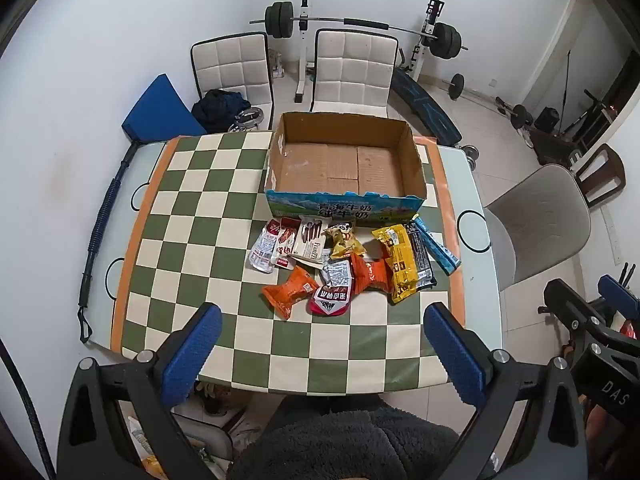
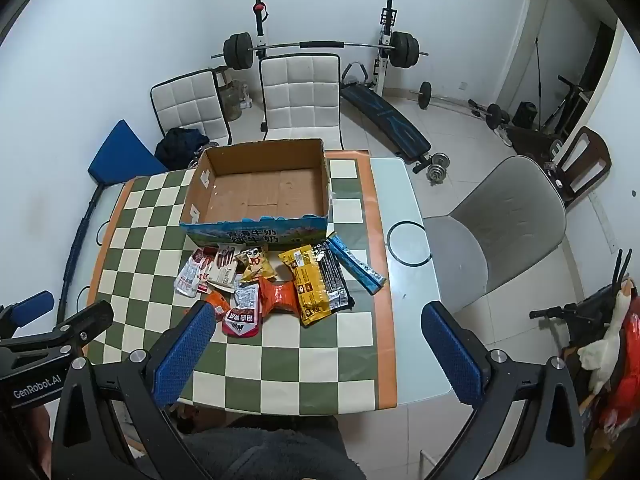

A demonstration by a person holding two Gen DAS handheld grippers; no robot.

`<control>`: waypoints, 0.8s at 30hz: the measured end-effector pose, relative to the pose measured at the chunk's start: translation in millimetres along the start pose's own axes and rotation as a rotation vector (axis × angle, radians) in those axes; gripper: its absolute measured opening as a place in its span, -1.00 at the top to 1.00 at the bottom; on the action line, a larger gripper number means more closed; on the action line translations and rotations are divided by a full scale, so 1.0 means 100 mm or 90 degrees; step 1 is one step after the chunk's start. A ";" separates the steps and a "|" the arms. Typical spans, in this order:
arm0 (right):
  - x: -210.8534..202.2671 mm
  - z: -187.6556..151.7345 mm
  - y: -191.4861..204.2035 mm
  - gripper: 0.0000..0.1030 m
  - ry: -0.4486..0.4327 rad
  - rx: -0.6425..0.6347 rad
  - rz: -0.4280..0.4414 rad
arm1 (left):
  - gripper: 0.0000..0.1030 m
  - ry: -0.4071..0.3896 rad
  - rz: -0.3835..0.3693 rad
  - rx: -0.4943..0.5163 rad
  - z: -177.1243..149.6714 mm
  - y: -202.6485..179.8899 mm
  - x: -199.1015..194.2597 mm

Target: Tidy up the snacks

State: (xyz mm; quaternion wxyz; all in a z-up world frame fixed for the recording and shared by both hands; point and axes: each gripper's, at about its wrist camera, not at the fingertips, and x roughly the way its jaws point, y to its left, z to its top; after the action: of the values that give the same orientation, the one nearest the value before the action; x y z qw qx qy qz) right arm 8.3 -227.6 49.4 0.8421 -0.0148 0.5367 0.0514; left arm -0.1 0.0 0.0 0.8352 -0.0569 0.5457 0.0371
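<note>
Claws left (image 1: 322, 328) and right (image 2: 318, 328) gape wide, empty, above snacks (image 1: 344, 264).

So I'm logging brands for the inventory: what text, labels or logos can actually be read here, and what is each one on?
"GenRobot.AI": side of the left gripper, right wrist view.
"DAS": body of the right gripper, left wrist view.
"Franzzi": white snack packet.
"纯牛奶", with a blurrier line above it: front of the cardboard box.
Print on the other snack packets: too small or blurred to read.
</note>
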 end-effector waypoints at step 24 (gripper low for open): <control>0.07 -0.09 -0.03 -1.00 0.022 0.000 0.001 | -1.00 0.002 -0.004 0.003 -0.01 -0.07 0.01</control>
State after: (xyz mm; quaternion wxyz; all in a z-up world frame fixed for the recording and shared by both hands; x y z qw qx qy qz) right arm 4.0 -231.0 38.9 0.8327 -0.0157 0.5511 0.0518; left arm 0.3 -6.8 -0.8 0.8347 -0.0570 0.5468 0.0328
